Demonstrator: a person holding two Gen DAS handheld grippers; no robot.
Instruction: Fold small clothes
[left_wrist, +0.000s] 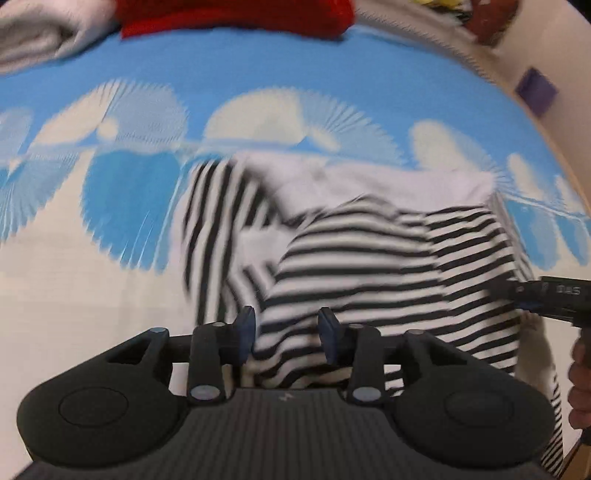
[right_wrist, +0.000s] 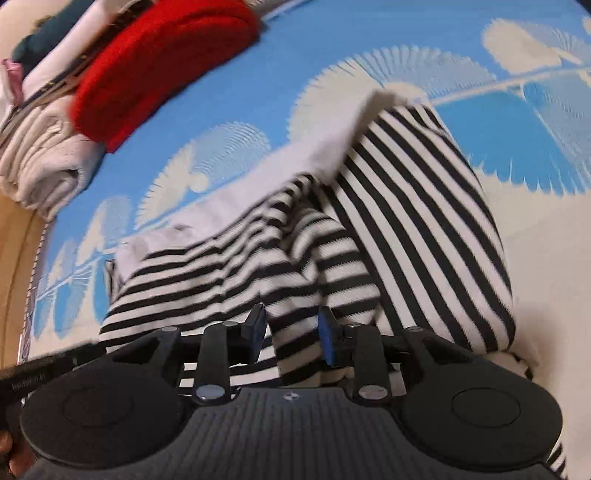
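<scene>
A black-and-white striped garment (left_wrist: 369, 258) lies crumpled on the blue and white patterned bedsheet (left_wrist: 258, 66), its plain white inner side showing along the far edge. It also fills the right wrist view (right_wrist: 406, 221). My left gripper (left_wrist: 286, 338) stands open over the garment's near edge, striped cloth lying between its blue pads (left_wrist: 245, 332). My right gripper (right_wrist: 291, 334) is open too, with a fold of striped cloth between its fingers (right_wrist: 327, 339). The right gripper's tip shows at the right edge of the left view (left_wrist: 554, 295).
A red folded garment (right_wrist: 159, 62) and a stack of white and pale folded clothes (right_wrist: 48, 155) lie at the far side of the bed. A wooden bed edge (right_wrist: 14, 266) runs along the left. A purple object (left_wrist: 535, 90) sits by the wall.
</scene>
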